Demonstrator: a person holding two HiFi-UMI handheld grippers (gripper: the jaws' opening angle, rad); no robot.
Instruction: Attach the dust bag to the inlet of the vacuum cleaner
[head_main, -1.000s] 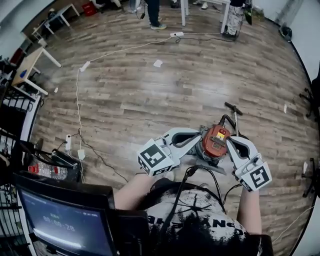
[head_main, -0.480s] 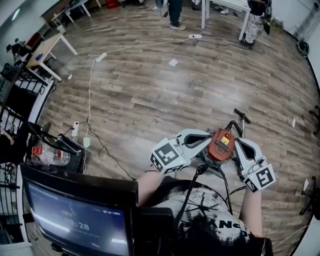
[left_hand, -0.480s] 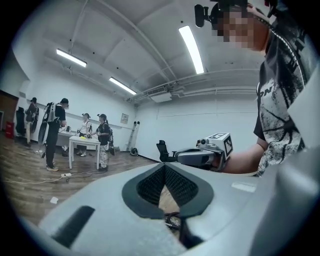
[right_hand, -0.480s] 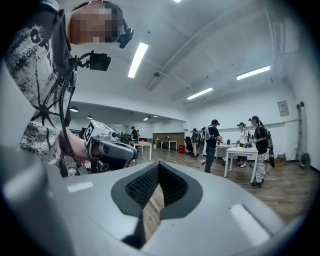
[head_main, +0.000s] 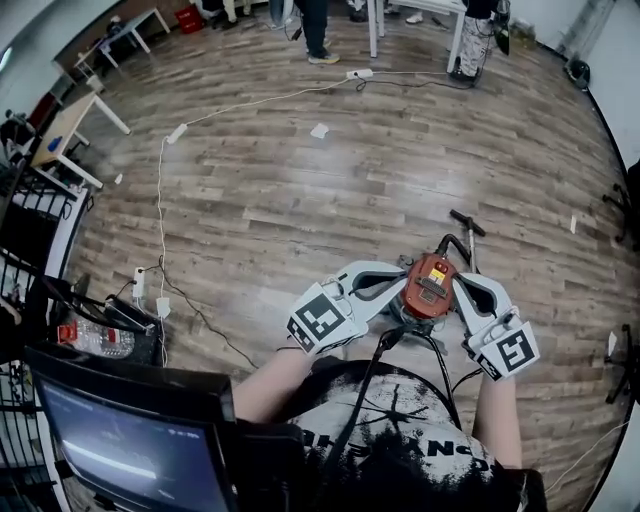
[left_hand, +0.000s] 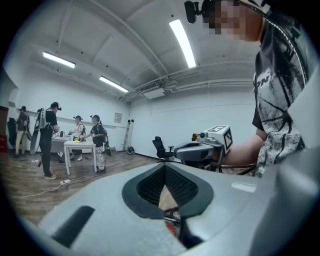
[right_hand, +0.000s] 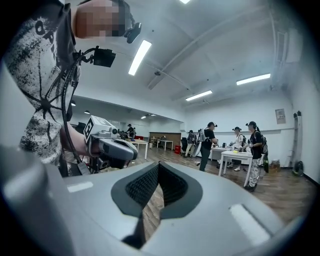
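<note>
My left tool (head_main: 393, 283) and right tool (head_main: 462, 289) are both pressed together, pinching nothing, flanking the orange vacuum cleaner (head_main: 431, 288) on the wooden floor (head_main: 300, 190).

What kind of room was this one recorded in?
Likely an open lab or workroom: brown wood-plank floor, white table with standing people, white power cable trailing across it, long ceiling strip lights.

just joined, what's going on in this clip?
A person holds the left tongs and right tongs on either side of a small red vacuum cleaner standing on the wood floor. Both tongs are shut with nothing between them. I can't make out a dust bag, so the attaching doesn't look under way yet.
</note>
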